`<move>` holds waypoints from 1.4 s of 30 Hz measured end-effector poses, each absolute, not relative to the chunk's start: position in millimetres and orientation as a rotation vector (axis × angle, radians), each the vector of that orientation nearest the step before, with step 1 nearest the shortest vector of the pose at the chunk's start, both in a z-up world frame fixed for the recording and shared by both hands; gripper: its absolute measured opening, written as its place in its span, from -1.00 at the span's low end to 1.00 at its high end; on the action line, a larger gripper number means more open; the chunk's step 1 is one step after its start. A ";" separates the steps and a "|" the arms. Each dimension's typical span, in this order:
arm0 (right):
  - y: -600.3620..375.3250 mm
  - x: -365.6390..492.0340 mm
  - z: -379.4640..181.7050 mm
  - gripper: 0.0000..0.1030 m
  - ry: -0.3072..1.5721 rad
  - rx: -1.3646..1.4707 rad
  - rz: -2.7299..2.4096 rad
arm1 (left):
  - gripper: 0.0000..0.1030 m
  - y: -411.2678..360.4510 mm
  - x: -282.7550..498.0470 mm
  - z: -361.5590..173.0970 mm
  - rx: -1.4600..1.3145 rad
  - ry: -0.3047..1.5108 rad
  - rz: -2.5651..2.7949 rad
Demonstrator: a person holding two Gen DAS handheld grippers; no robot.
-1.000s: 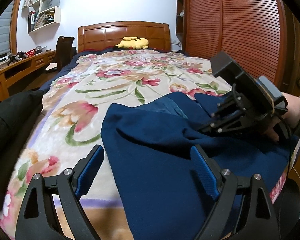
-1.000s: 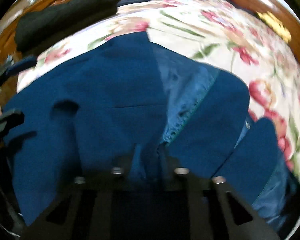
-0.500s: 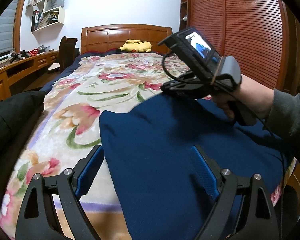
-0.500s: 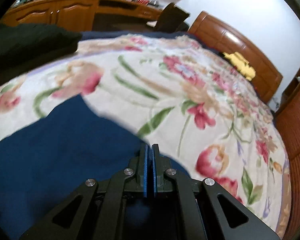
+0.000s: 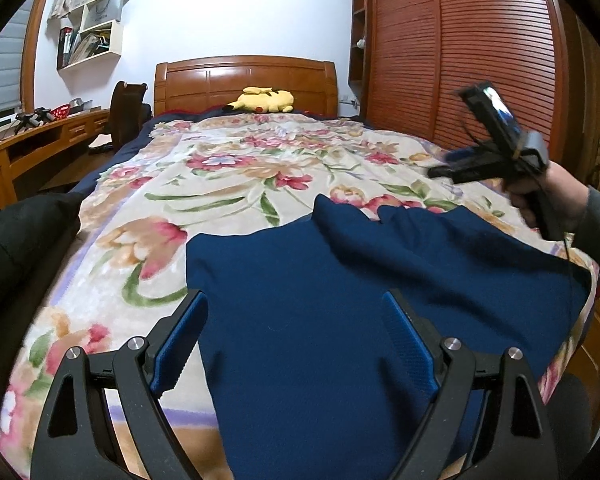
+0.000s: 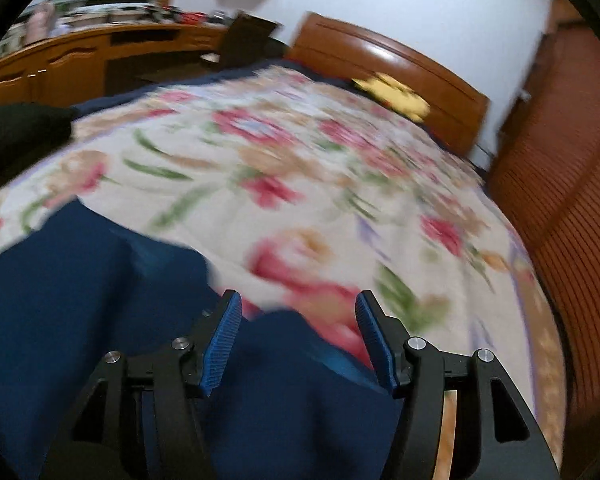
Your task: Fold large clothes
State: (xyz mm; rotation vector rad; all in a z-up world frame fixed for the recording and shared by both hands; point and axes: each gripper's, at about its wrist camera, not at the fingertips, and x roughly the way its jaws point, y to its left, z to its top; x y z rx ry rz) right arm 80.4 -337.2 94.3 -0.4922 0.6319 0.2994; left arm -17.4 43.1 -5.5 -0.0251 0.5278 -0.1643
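Note:
A large navy blue garment (image 5: pixel 340 300) lies spread over the near end of the bed, one flap folded across its far right part. My left gripper (image 5: pixel 296 336) hovers low over the near left part of it, open, with cloth below the pads but not pinched. In the left wrist view the right gripper (image 5: pixel 452 162) is held up in a hand at the far right, above the bed and clear of the cloth. In the blurred right wrist view the right gripper (image 6: pixel 298 336) has its jaws opening, nothing between them, with the navy garment (image 6: pixel 100 300) below.
The floral bedspread (image 5: pixel 220 184) covers the bed up to a wooden headboard (image 5: pixel 244 80) with a yellow plush toy (image 5: pixel 264 100). A black garment (image 5: pixel 16 248) lies at the left edge. A wooden desk (image 5: pixel 24 148) and chair stand left; a slatted wardrobe (image 5: pixel 460 60) stands right.
The right gripper let go of the navy cloth it had carried across, lifted away to the right and opened. The flap now lies folded flat. My left gripper stayed in place, open.

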 end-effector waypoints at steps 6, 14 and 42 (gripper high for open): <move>-421.5 104.7 53.0 0.19 0.794 -0.359 0.167 | 0.72 39.5 -13.9 -10.5 -0.022 0.545 -0.161; -468.2 138.9 1.0 0.19 0.941 -0.159 0.193 | 0.72 36.7 -11.6 -15.9 -0.012 0.560 -0.144; -486.3 92.4 52.5 0.05 0.740 -0.263 0.015 | 0.72 34.9 -17.3 -14.3 -0.023 0.544 -0.165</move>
